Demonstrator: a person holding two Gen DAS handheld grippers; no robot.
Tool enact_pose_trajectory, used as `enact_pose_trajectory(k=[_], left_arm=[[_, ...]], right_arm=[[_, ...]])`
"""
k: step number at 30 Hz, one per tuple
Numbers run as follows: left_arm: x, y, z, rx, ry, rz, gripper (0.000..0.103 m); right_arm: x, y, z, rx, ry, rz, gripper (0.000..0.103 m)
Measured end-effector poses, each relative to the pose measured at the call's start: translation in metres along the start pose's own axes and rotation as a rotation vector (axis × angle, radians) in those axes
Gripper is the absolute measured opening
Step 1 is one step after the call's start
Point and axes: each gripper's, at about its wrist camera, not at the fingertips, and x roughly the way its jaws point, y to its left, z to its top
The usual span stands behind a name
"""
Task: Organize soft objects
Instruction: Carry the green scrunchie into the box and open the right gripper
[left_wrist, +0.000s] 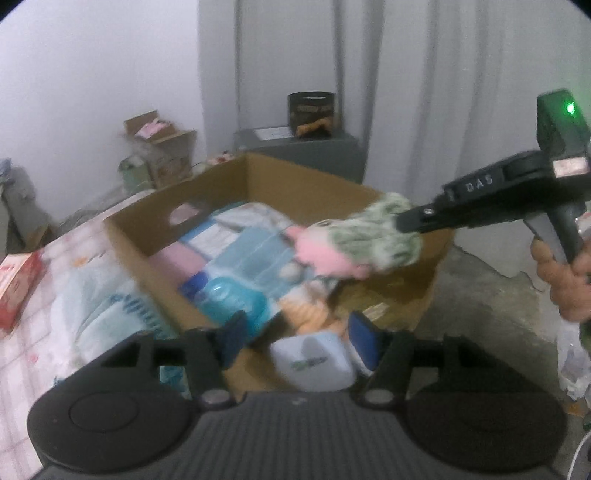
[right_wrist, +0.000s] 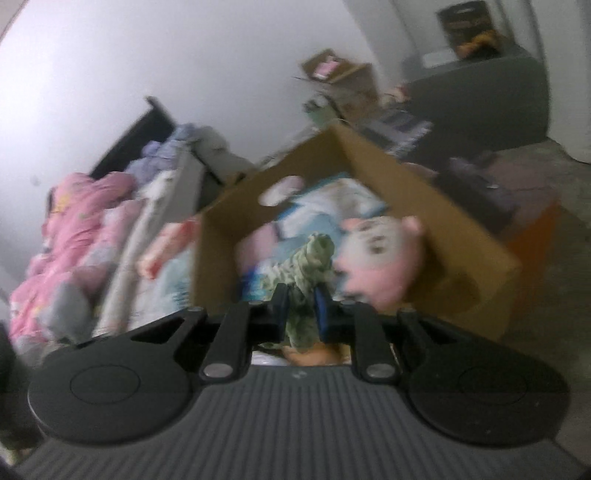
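An open cardboard box (left_wrist: 258, 173) holds blue and white packs (left_wrist: 240, 266), a pink piece and a white item with a green mark (left_wrist: 314, 360). My left gripper (left_wrist: 298, 339) hangs open over the box's near end, with the white item below and between its fingers, untouched. My right gripper (left_wrist: 402, 223) reaches in from the right, shut on a green-and-white plush toy with a pink head (left_wrist: 354, 247), held above the box. In the right wrist view my right gripper (right_wrist: 301, 308) pinches the toy's green fabric (right_wrist: 306, 269), and its pink head (right_wrist: 380, 258) hangs over the box (right_wrist: 461, 236).
The box sits on a patterned bed cover (left_wrist: 44, 354) beside a red carton (left_wrist: 14, 291). A grey cabinet (left_wrist: 314, 151) with a black tub (left_wrist: 312, 110) stands behind, a small cardboard box (left_wrist: 162, 147) to its left. Pink clothes (right_wrist: 74, 229) are piled at the left. A hand (left_wrist: 569, 280) holds the right gripper.
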Motion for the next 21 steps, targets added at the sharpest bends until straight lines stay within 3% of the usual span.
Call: enact_pose_trajectory(k=[5,10,15,21], left_arm=[[-0.014,0.024,-0.011,-0.086,0.014,0.036,0.067],[-0.021,0.043,-0.02,-0.174,0.04,0.061,0.072],[-0.031,0.048,-0.028,-0.211,0.048,0.071,0.073],[-0.039,0.049,-0.031,-0.22,0.032,0.09,0.077]], right_arm=[[0.023,-0.033,0.006,0.0,0.054,-0.094,0.014],[0.038,-0.03,0.006,-0.052,0.099,-0.154,0.017],[0.033,-0.016,0.007,-0.126,0.081,-0.245,0.031],[0.014,-0.006,0.005,-0.12,0.037,-0.246,0.037]])
